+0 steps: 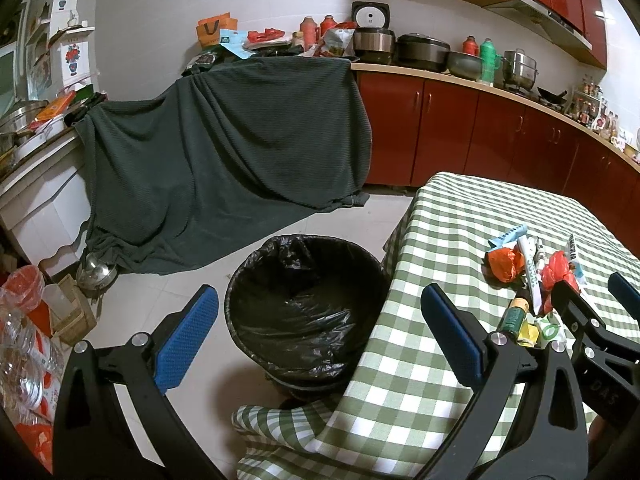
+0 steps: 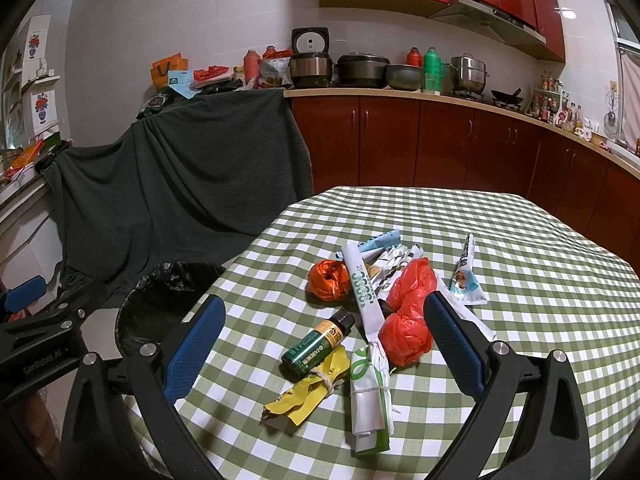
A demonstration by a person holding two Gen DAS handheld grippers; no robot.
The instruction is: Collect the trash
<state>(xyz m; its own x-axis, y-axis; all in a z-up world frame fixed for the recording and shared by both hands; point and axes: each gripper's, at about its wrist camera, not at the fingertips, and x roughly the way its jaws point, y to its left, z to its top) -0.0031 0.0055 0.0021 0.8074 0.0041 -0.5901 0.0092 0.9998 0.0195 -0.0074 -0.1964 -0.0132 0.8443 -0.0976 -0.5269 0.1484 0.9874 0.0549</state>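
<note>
A pile of trash lies on the green checked table (image 2: 540,280): a small green bottle (image 2: 318,345), a yellow wrapper (image 2: 308,390), a white and green rolled paper (image 2: 370,364), a red plastic bag (image 2: 408,312), an orange bag (image 2: 328,280) and a snack packet (image 2: 466,276). My right gripper (image 2: 324,344) is open and empty, its jaws on either side of the bottle and red bag, above them. My left gripper (image 1: 320,332) is open and empty above the black-lined bin (image 1: 304,312) on the floor at the table's left edge. The bin (image 2: 160,300) also shows in the right wrist view.
A dark green cloth (image 1: 224,152) drapes over furniture behind the bin. Red cabinets (image 1: 500,136) with pots on the counter run along the back wall. Plastic bottles (image 1: 24,352), a kettle (image 1: 96,272) and a box stand on the floor at left.
</note>
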